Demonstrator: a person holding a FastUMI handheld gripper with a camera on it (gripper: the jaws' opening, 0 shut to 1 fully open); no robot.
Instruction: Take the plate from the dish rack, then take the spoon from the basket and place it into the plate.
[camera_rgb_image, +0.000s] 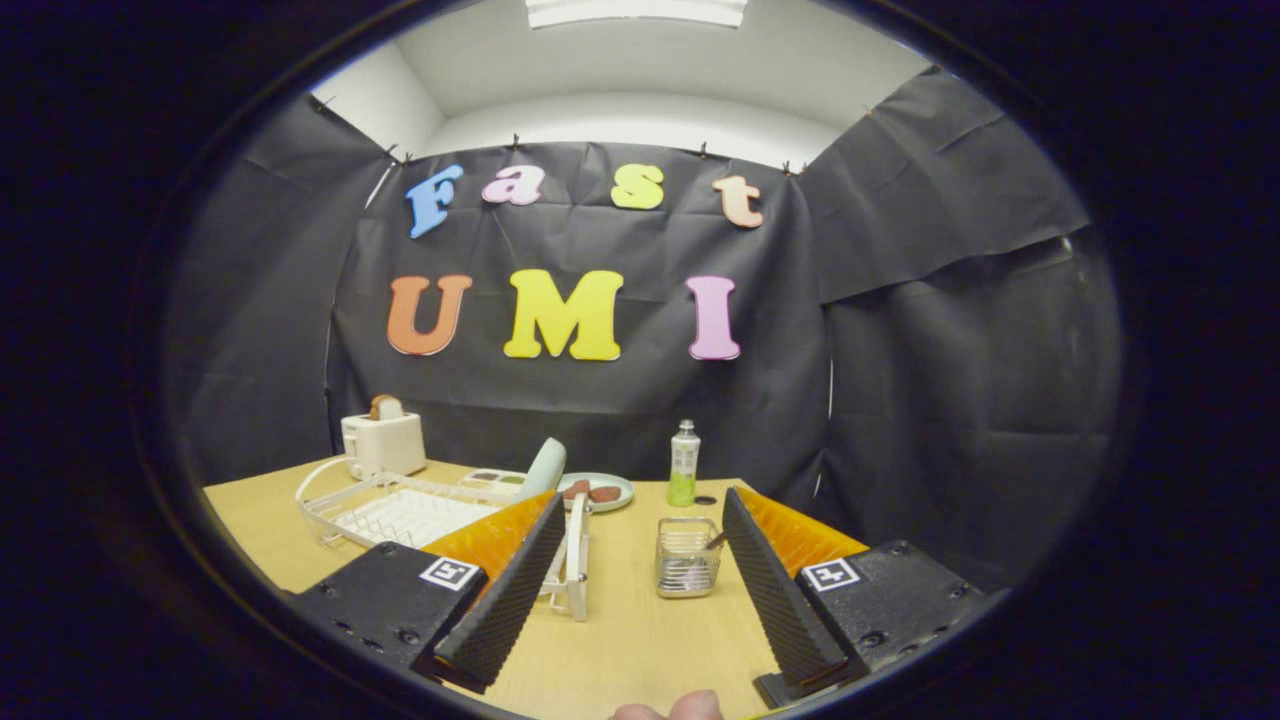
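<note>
Staged kitchen booth: black cloth walls (950, 330), wooden table (620, 620), toaster (384, 440), dish rack (400, 510), ceiling light (635, 10).

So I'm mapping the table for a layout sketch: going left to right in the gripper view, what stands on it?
Toaster → dish rack → plate standing in it → dish → basket, between the open gripper fingers, with the bottle directly behind it.

Gripper (640, 590) fingers ribbed, wedge-shaped — square tag on each screwed mount.
</note>
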